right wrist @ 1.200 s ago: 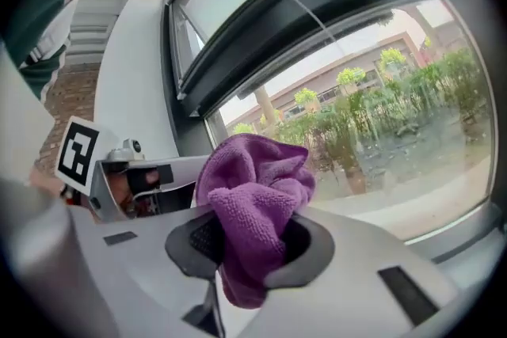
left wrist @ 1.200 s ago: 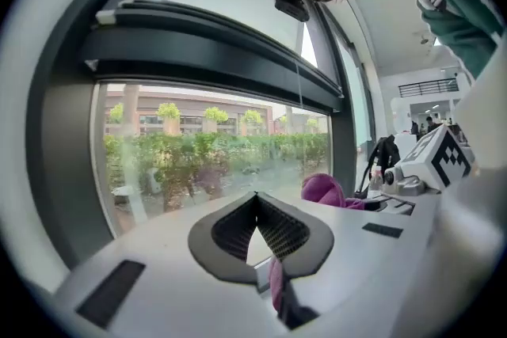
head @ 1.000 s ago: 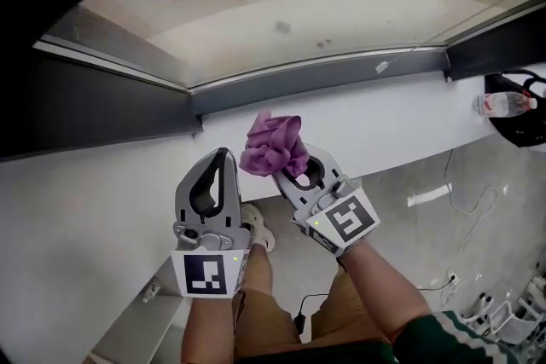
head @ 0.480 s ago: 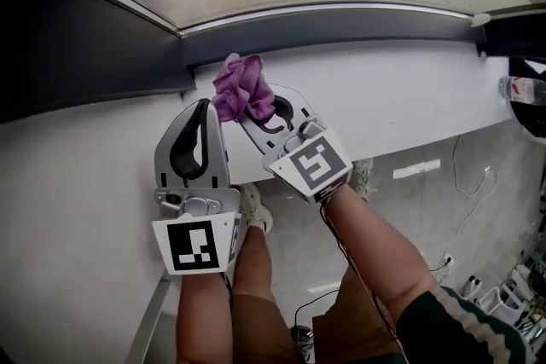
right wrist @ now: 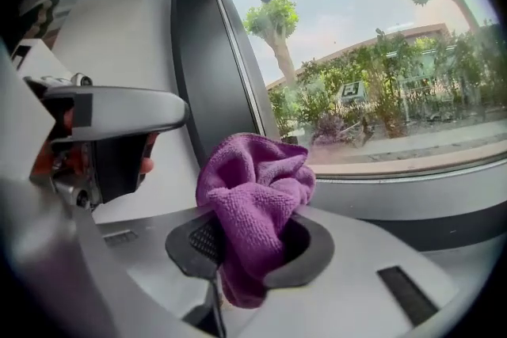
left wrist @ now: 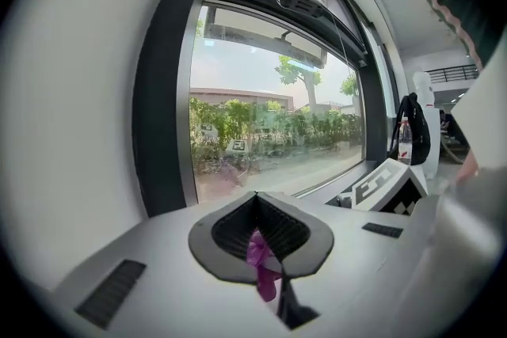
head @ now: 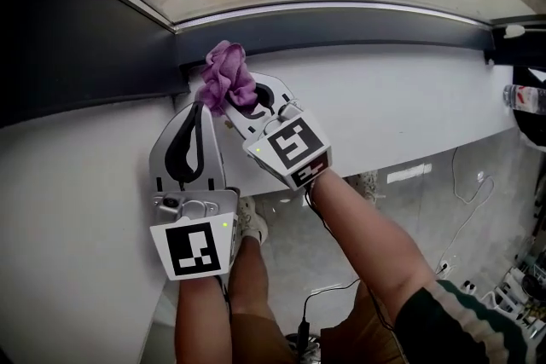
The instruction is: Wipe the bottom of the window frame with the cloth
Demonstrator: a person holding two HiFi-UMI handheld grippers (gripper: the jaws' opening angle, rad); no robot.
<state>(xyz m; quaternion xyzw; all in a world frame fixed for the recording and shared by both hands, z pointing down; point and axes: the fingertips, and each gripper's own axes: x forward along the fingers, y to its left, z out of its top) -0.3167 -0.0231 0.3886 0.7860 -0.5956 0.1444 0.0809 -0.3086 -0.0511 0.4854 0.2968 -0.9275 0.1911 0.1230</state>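
Two closed grippers sit side by side in the head view: the right gripper [head: 237, 101] clamps a bunched purple cloth [head: 225, 74], which lies over the left corner of the dark bottom frame [head: 358, 23], while the left gripper [head: 199, 108] points at the same corner, just beside the right one. We cannot tell from here whether the cloth presses on the frame or hovers just off it. In the left gripper view the jaws meet, with a small purple scrap [left wrist: 261, 265] caught in their seam; we cannot say whether it is an edge of the cloth or a loose bit. If it is an edge, we think a sweep to the right could tug the cloth between both grippers and pull it free. In the right gripper view the jaws pinch the cloth low down, and most of it balloons above them as a loose wad. We judge that drag along the frame could roll this wad back or work it out of the grip, so hard jaw tips might scrape the frame. With both grippers this close together, we also risk knocking them against each other.
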